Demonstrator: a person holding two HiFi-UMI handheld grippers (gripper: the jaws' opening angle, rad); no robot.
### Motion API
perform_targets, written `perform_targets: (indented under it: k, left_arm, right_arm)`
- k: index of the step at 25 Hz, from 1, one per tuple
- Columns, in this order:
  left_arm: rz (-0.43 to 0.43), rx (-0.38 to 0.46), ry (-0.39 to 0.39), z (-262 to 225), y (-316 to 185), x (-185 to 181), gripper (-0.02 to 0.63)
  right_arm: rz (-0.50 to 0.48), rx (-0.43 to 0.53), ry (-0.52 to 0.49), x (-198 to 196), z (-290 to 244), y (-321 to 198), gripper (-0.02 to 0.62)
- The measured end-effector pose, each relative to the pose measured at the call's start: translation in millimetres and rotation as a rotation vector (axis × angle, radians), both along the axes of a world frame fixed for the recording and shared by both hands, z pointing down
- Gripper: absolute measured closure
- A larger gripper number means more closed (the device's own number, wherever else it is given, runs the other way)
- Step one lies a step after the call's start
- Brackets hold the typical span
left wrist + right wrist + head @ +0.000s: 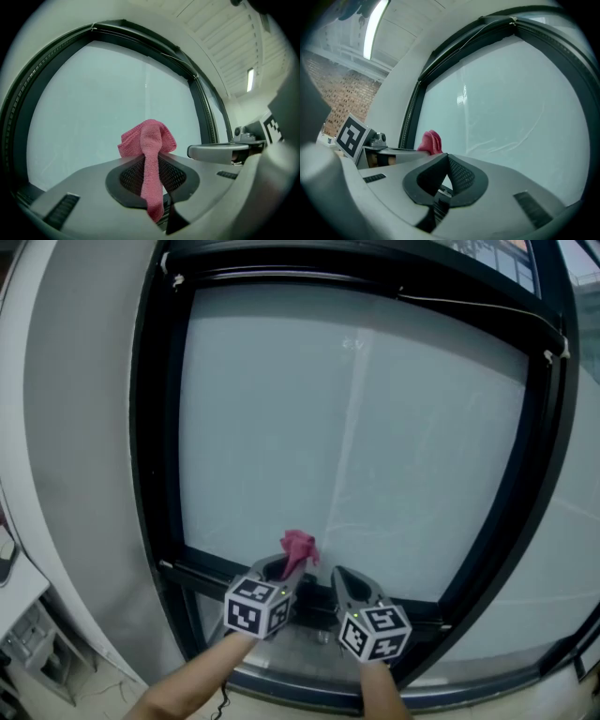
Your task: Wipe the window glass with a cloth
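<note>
Cloth (152, 136), pink, pinched in left hand-held gripper (151, 161) near window glass (375, 427) lower edge; right hand-held gripper (447, 157) pressed together, empty.

The grey right tongs (447, 158), jaws together and empty, face the pale window glass (511, 103) in its dark frame (410, 117); a crumpled pink cloth (430, 142) pokes above the left tongs (415, 150)

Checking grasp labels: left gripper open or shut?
Shut: the left gripper pinches the pink cloth between its jaws; bunched end sticks out.
</note>
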State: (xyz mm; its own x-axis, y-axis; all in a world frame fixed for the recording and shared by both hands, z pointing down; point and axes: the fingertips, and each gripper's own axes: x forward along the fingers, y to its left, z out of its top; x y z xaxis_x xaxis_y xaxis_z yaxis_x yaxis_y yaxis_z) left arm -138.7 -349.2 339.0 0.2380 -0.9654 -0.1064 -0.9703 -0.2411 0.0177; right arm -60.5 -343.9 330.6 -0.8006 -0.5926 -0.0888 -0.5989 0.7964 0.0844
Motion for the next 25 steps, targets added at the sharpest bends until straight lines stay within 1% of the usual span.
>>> perform_targets:
  k: [7,25]
  left_arm:
    - [0.003,-0.004,0.022,5.3,4.3,-11.5,0.552]
    - [0.01,0.006,0.039,4.8,14.3,-12.1,0.552]
  right_arm:
    - [-0.017,-0.002,0.0,-15.6,3.7,7.8,0.594]
    - [-0.019,-0.005,-0.001,-19.2,-0.1,19.9,0.594]
